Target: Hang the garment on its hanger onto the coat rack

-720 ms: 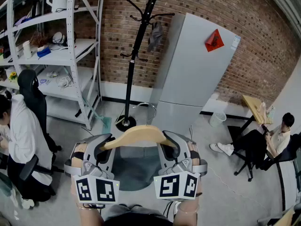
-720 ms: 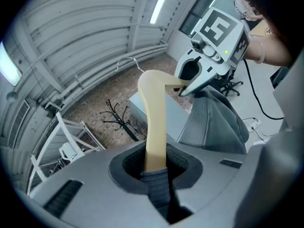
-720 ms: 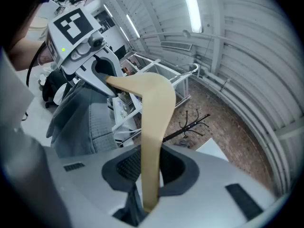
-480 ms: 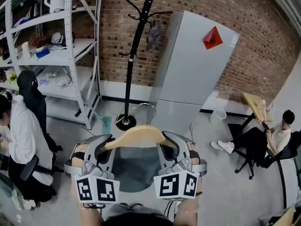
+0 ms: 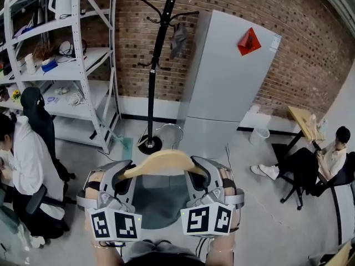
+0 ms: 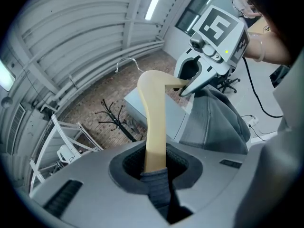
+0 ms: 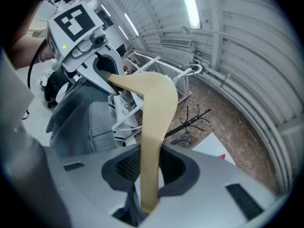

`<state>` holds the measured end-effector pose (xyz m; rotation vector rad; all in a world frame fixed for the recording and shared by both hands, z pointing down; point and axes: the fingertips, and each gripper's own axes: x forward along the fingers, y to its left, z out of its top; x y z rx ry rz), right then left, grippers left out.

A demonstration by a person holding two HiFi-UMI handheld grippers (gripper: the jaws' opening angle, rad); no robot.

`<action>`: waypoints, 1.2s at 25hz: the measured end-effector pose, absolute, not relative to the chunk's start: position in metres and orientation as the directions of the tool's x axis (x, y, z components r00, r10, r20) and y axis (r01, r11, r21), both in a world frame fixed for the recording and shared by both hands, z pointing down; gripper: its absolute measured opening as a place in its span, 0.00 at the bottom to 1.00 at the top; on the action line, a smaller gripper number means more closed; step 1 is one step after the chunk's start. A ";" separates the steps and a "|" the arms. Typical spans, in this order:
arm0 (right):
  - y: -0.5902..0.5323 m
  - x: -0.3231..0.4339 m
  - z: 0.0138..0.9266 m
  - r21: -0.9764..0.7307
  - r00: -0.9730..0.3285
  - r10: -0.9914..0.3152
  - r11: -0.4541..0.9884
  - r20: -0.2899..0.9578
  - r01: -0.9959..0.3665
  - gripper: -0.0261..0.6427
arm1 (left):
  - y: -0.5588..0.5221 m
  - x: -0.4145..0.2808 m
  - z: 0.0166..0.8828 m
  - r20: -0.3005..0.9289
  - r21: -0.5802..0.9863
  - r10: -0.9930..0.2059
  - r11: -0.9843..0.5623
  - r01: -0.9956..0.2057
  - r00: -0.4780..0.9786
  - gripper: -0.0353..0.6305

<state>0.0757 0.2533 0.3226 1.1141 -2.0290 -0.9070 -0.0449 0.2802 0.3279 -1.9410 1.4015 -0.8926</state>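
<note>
A pale wooden hanger point(image 5: 161, 160) with a grey garment point(image 5: 158, 199) draped under it is held level in front of me. My left gripper point(image 5: 126, 174) is shut on its left arm and my right gripper point(image 5: 195, 172) on its right arm. In the left gripper view the hanger point(image 6: 154, 122) runs out from the jaws over the garment's collar point(image 6: 157, 186). Its metal hook point(image 6: 124, 63) points up. In the right gripper view the hanger point(image 7: 153, 127) sits between the jaws. The black coat rack point(image 5: 157, 60) stands ahead by the brick wall, well apart from the hanger.
A grey item point(image 5: 177, 37) hangs on the rack. A tall white cabinet point(image 5: 233, 76) stands right of it, metal shelving point(image 5: 61, 65) left. One person point(image 5: 28, 148) sits at the left, another point(image 5: 327, 159) on a chair at the right. A small bin point(image 5: 257, 134) sits by the wall.
The background has drifted slightly in the head view. Both grippers keep the same hold on the hanger.
</note>
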 end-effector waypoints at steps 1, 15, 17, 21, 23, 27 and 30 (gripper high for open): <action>0.252 0.078 0.322 0.807 -0.437 -0.876 0.402 0.202 -0.432 0.17 | 0.279 -0.042 0.327 0.182 -0.772 -0.958 -0.279 -0.571 0.222 0.14; 0.210 0.095 0.330 0.795 -0.500 -0.845 0.430 0.188 -0.428 0.17 | 0.241 -0.024 0.341 0.210 -0.785 -0.965 -0.261 -0.562 0.155 0.13; 0.196 0.095 0.330 0.786 -0.504 -0.844 0.434 0.183 -0.440 0.17 | 0.227 -0.023 0.340 0.208 -0.784 -0.965 -0.263 -0.563 0.162 0.13; 0.164 0.090 0.331 0.787 -0.499 -0.846 0.432 0.186 -0.440 0.17 | 0.194 -0.029 0.342 0.215 -0.784 -0.961 -0.275 -0.556 0.172 0.14; 0.147 0.084 0.331 0.786 -0.493 -0.848 0.436 0.195 -0.438 0.17 | 0.174 -0.035 0.341 0.221 -0.785 -0.959 -0.284 -0.551 0.179 0.13; 0.109 0.072 0.337 0.789 -0.458 -0.861 0.433 0.220 -0.435 0.17 | 0.134 -0.048 0.344 0.232 -0.785 -0.952 -0.303 -0.540 0.198 0.13; 0.082 0.057 0.335 0.789 -0.451 -0.865 0.429 0.220 -0.439 0.17 | 0.106 -0.063 0.341 0.212 -0.788 -0.955 -0.292 -0.542 0.206 0.14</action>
